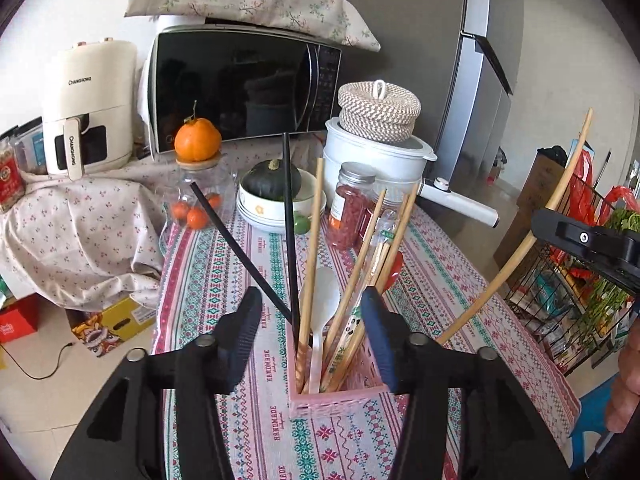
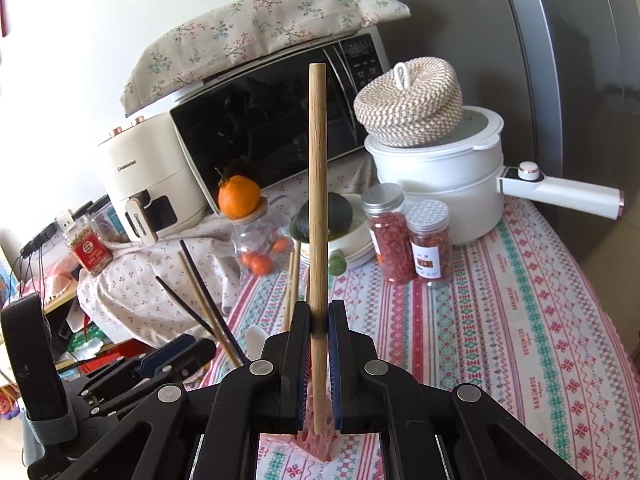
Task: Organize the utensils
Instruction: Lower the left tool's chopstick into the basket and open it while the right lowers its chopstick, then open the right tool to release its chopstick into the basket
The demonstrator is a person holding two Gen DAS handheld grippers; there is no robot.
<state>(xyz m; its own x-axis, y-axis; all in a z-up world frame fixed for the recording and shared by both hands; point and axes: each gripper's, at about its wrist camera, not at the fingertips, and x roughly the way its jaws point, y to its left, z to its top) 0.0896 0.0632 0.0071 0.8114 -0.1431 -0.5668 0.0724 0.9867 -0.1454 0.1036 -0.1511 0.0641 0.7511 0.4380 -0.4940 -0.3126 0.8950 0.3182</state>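
**Item: wooden chopstick, held over the pink holder**

- **Location.** The wooden chopstick (image 2: 318, 208) stands close to upright in the right hand-held gripper (image 2: 319, 322), its lower end above or just beside the pink utensil holder (image 1: 336, 394) on the patterned worktop (image 2: 500, 320). In the left view it shows as a pale curved stick (image 1: 516, 256) rising to the right of the holder.
- **Holder contents.** Two black chopsticks (image 1: 290, 240), several wooden ones, a wrapped pair and a white spoon (image 1: 322, 308), all leaning loosely.
- **Handling (judged).** Light, stiff, smooth and round; likely to pivot or slip between flat pads. Best taken low on the shaft, as here.
- **Right hand-held gripper.** Clamped narrow on the chopstick's lower part, fingers pointing forward and level, stick crossing them near vertical.
- **Left hand-held gripper (image 1: 312, 312).** Jaws wide apart, holding nothing, straddling the near side of the holder from above; whether it touches the holder cannot be told.
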